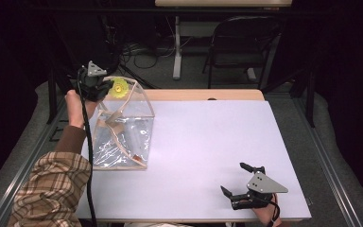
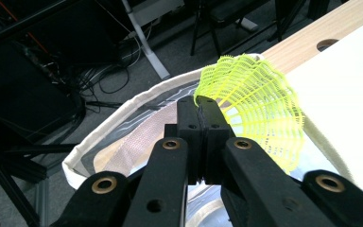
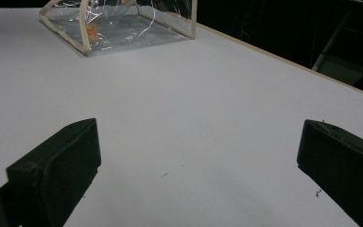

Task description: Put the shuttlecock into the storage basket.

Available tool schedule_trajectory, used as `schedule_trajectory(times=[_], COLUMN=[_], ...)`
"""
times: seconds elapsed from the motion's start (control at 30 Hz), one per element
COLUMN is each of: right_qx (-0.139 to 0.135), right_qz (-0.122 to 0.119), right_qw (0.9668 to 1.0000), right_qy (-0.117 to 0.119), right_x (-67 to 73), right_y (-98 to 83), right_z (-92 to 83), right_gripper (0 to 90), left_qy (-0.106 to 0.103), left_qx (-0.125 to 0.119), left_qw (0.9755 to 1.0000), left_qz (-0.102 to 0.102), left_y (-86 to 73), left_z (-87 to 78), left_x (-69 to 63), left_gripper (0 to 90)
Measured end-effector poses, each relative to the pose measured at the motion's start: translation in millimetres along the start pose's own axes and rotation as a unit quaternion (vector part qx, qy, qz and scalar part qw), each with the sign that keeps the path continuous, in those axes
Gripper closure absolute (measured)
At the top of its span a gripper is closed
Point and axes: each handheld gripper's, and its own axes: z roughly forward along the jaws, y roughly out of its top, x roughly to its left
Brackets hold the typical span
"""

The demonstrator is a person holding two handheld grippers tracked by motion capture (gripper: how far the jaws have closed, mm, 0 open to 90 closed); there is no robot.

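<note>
While the left hand-held gripper [image 2: 201, 111] clamps a yellow shuttlecock [image 2: 260, 109] over the clear bag [image 1: 123, 127] (no legible writing), the right hand-held gripper [image 1: 241, 182] gapes

A lab or workshop: beyond the white-topped table [image 1: 208, 156] lie tangled floor cables [image 1: 142, 52], a folding chair [image 1: 241, 42] and a desk leg [image 1: 177, 47].

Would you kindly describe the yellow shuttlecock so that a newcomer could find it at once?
Start at the white table and go to its far left corner, where a clear bag with cream trim stands. Above the bag's open top, the left gripper pinches the shuttlecock, the one neon-yellow mesh thing here.
</note>
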Motion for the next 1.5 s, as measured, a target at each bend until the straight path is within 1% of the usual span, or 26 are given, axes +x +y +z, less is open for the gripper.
schedule_trajectory(times=[0.4,0.5,0.67,0.93,1.03,1.5], right_qx=[0.002,0.002,0.003,0.004,0.003,0.005], right_qz=[0.001,0.001,0.001,0.002,0.002,0.001], right_qw=[1.0,1.0,1.0,1.0,1.0,1.0], right_qy=[0.001,0.001,0.0,0.0,0.0,0.0], right_x=[0.0,-0.2,-0.3,-0.2,0.0,-0.2], right_y=[0.1,0.0,0.0,-0.1,0.0,0.0], right_z=[0.0,-0.1,-0.2,-0.2,0.0,0.2], right_gripper=[0.0,0.0,0.0,0.0,0.0,0.0], left_qy=[-0.003,-0.003,-0.004,-0.005,-0.004,-0.013], left_qx=[0.01,0.01,0.014,0.018,0.02,0.035], left_qw=[0.9999,0.9999,0.9998,0.9996,0.9996,0.999], left_qz=[-0.005,-0.009,-0.01,-0.019,-0.019,-0.023], left_y=[-5.4,-6.7,-8.9,-13.4,-14.6,-21.4], left_z=[7.6,9.4,12.5,18.5,20.6,32.0], left_x=[1.3,1.9,2.6,3.2,3.4,1.5], left_gripper=[90.0,90.0,90.0,90.0,90.0,89.9])
